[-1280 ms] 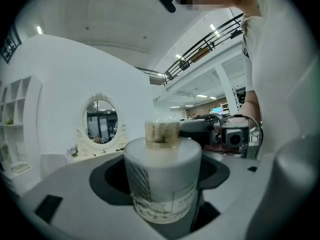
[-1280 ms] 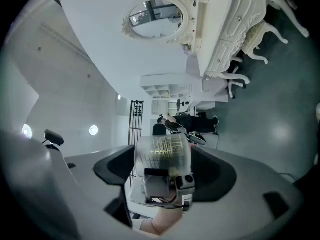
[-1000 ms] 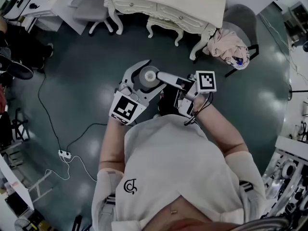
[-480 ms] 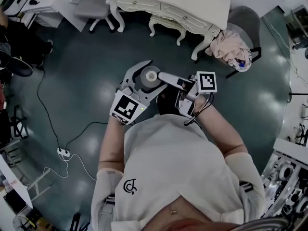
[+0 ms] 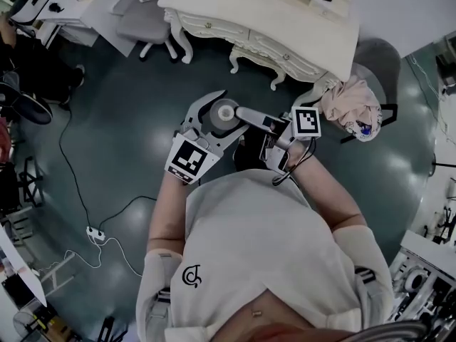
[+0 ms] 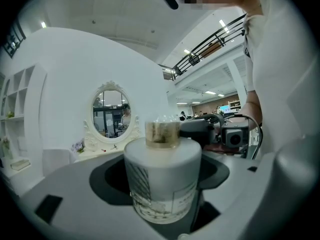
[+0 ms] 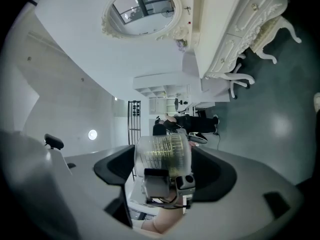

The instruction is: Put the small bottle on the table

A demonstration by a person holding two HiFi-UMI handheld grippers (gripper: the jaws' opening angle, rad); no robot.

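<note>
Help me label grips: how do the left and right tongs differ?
The left tongs clamp the frosted white cylindrical bottle by its wide body; the right tongs pinch its narrower clear gold-patterned cap. The left tongs point forward; the right tongs reach in sideways. Both hold one bottle.

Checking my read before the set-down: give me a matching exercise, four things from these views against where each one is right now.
Things:
1. small bottle
2. clear cap
3. pink cloth
4. power strip

Places:
A. lying on the floor
B. gripped by the right claw
C. draped over a chair
D. held in the left claw

Pairs: 1-D, 2-B, 3-C, 4-A
</note>
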